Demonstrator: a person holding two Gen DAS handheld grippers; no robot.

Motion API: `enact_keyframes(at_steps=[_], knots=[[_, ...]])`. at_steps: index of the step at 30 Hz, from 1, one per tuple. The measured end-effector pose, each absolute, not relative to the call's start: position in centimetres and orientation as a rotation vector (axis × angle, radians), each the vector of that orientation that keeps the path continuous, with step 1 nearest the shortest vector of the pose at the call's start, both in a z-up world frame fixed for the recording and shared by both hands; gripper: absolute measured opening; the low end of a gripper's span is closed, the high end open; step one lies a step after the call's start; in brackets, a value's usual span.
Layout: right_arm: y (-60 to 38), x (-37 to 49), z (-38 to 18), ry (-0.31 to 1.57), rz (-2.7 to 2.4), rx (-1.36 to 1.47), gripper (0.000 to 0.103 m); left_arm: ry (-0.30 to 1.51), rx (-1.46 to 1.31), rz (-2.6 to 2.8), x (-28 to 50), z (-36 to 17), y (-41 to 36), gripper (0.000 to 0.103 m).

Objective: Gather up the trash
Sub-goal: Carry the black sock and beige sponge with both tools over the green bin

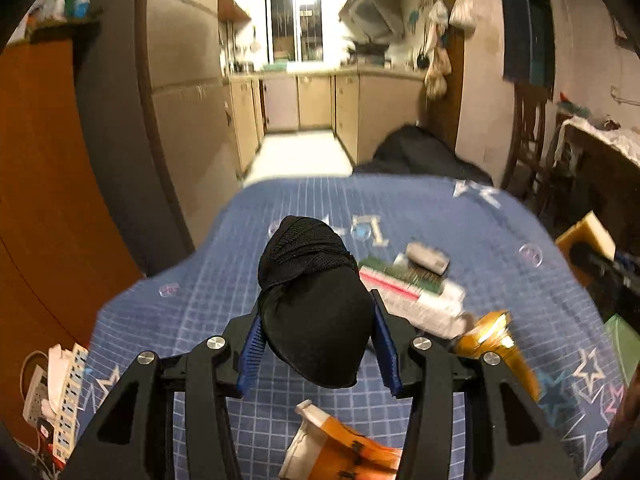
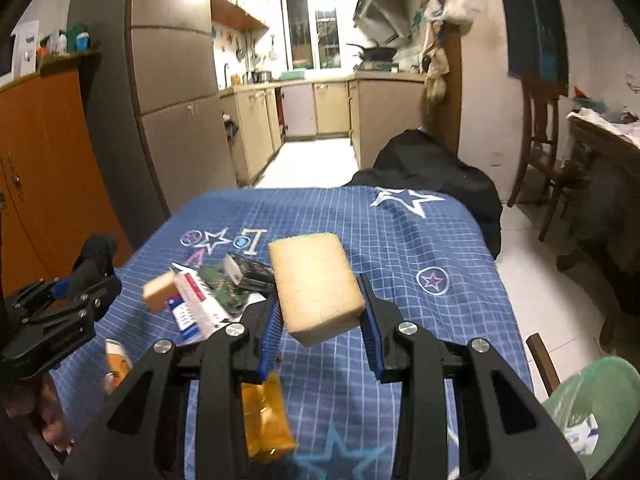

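Observation:
My left gripper (image 1: 318,340) is shut on a black rolled sock (image 1: 316,300) and holds it above the blue checked tablecloth (image 1: 240,248). My right gripper (image 2: 320,316) is shut on a yellow sponge (image 2: 316,284), lifted over the cloth. On the cloth lie a white and red box (image 1: 416,300), a green packet (image 1: 412,276), a dark small packet (image 2: 250,272), a gold wrapper (image 1: 500,344), an orange and white wrapper (image 1: 340,444) and a second small sponge (image 2: 160,292). The left gripper also shows in the right wrist view (image 2: 86,280).
A green trash bag (image 2: 596,404) hangs at the table's right edge. A black bag (image 2: 436,168) sits past the far edge. Power strips (image 1: 60,396) lie at the left. A wooden chair (image 2: 540,132) and cluttered side table (image 2: 604,136) stand right.

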State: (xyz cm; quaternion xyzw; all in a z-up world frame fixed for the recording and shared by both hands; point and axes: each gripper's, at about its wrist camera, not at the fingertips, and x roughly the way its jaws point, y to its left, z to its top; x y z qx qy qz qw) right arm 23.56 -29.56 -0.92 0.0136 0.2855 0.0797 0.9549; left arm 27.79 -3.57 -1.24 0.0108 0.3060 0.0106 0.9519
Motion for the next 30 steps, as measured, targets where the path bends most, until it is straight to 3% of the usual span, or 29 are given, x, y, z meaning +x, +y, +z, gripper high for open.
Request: enact_keyframes(at_steps=[16,30], knots=[[-35.0,18.2,3.3,0.519,0.056,0.028,0.033,0.541,0.061,-0.132,24.4,4.0,-13.4,0.049],[-47.0,13.2,5.3,0.504,-0.209,0.062,0.033,0.534,0.135,-0.414,22.8,5.8,-32.4,0.049]])
